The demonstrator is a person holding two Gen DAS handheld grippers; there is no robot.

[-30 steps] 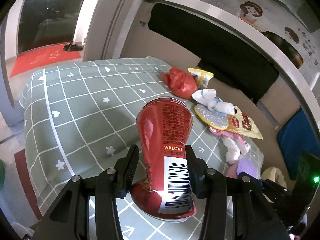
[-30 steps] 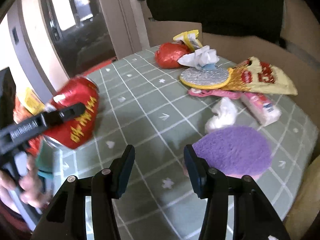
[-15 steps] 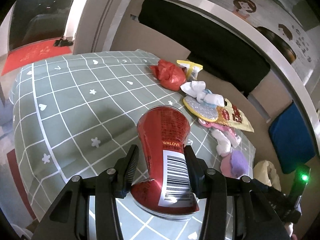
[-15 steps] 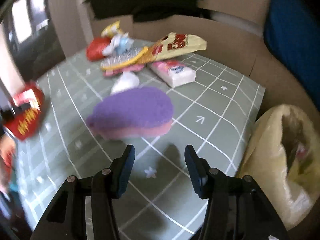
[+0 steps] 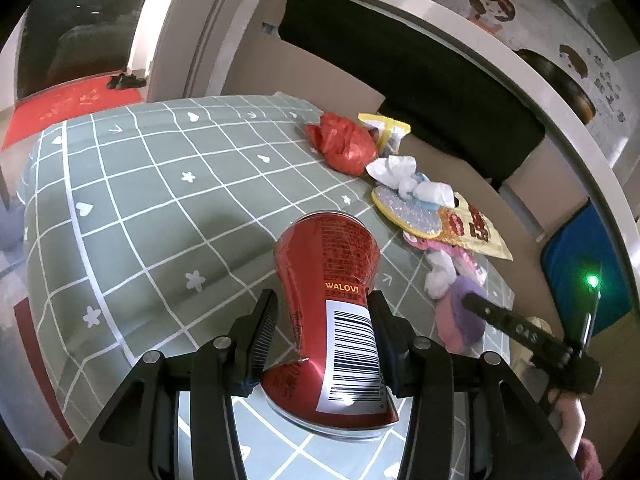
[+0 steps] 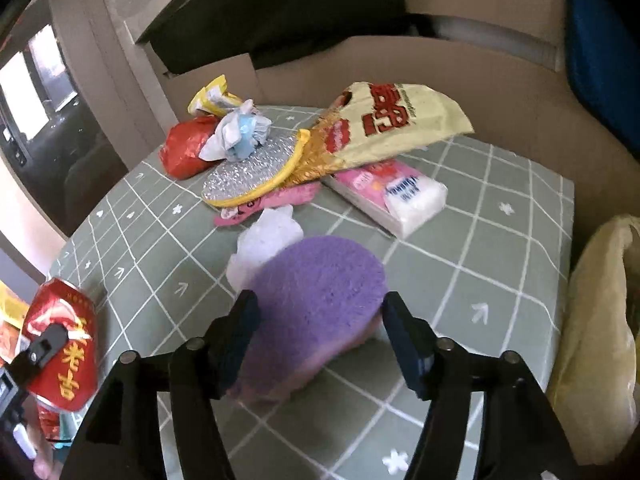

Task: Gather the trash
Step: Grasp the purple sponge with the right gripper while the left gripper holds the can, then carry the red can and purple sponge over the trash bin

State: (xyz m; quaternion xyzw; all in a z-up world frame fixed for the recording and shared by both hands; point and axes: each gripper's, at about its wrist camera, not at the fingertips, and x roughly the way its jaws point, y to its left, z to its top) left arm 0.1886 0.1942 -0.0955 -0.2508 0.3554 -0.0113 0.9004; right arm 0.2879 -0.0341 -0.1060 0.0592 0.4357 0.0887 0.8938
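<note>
A dented red can (image 5: pixel 328 256) is tilted above the green checked tablecloth (image 5: pixel 152 200), and my left gripper (image 5: pixel 323 308) is shut on its lower half. That can (image 6: pixel 60 344) also shows at the left edge of the right wrist view. A purple sponge (image 6: pixel 320 268) with a pink underside lies on the cloth. My right gripper (image 6: pixel 320 304) straddles it with its jaws opening. The sponge sits between the fingers, and a gap shows at the right finger.
Farther back lies a heap: red plastic bag (image 6: pixel 184 152), crumpled tissues (image 6: pixel 240 132), silver disc (image 6: pixel 248 172), yellow snack bag (image 6: pixel 384 128), pink tissue pack (image 6: pixel 392 196). A white tissue (image 6: pixel 268 240) touches the sponge. A yellowish bag (image 6: pixel 592 340) hangs past the table's right edge.
My right gripper has swung across the table to the purple sponge and its jaws have widened around it. The left gripper keeps the can in place.
</note>
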